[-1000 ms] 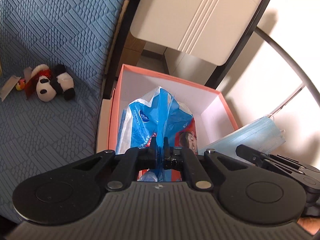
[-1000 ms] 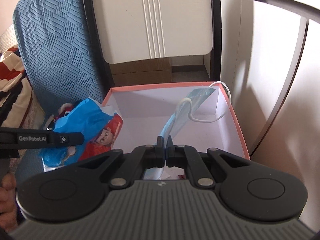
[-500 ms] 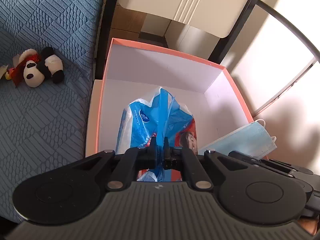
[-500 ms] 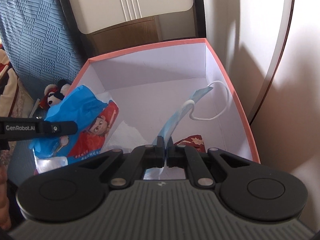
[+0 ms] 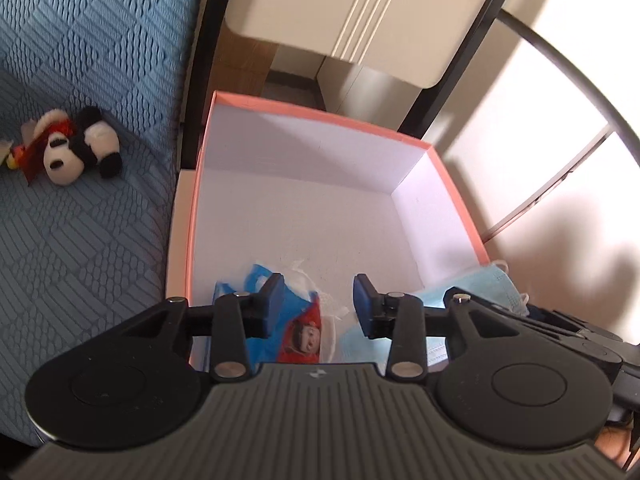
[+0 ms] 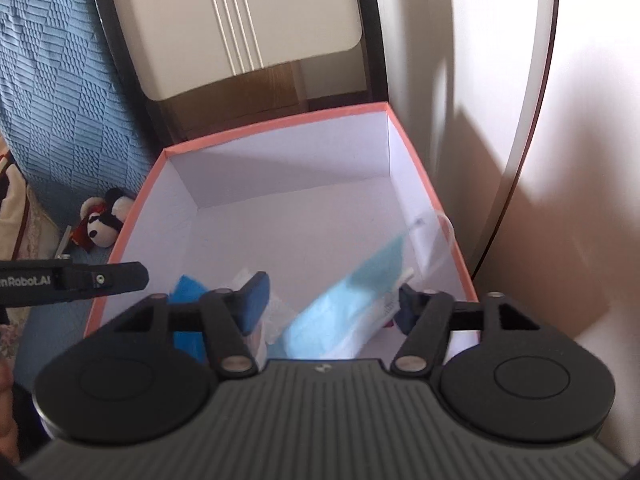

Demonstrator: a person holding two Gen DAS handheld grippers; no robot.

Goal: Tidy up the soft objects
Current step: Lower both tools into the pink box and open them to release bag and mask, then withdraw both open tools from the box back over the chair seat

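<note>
A pink-rimmed white box (image 5: pixel 320 114) (image 6: pixel 280 128) stands open in front of both grippers. My left gripper (image 5: pixel 318 300) hovers over its near left part, jaws opening; the blue and red tissue packet (image 5: pixel 296 328) lies free below the pads on the box floor. My right gripper (image 6: pixel 330 300) hovers over the near right part, jaws opening too; the light blue face mask (image 6: pixel 340 312) is blurred, loose between the pads and touching neither. The mask (image 5: pixel 472 288) also shows in the left wrist view. The packet (image 6: pixel 188 292) peeks out behind my right gripper's left finger.
A panda plush (image 5: pixel 76 152) (image 6: pixel 102 224) lies on the blue quilted cover (image 5: pixel 80 240) left of the box. A cream cabinet door (image 5: pixel 360 12) and a dark frame stand behind the box. A white wall with a curved dark bar (image 6: pixel 528 100) runs along the right.
Both grippers, shut on the packet and the mask before, have opened. The packet has dropped to the box floor and the mask is falling into the box. Both hands sank slightly toward the box.
</note>
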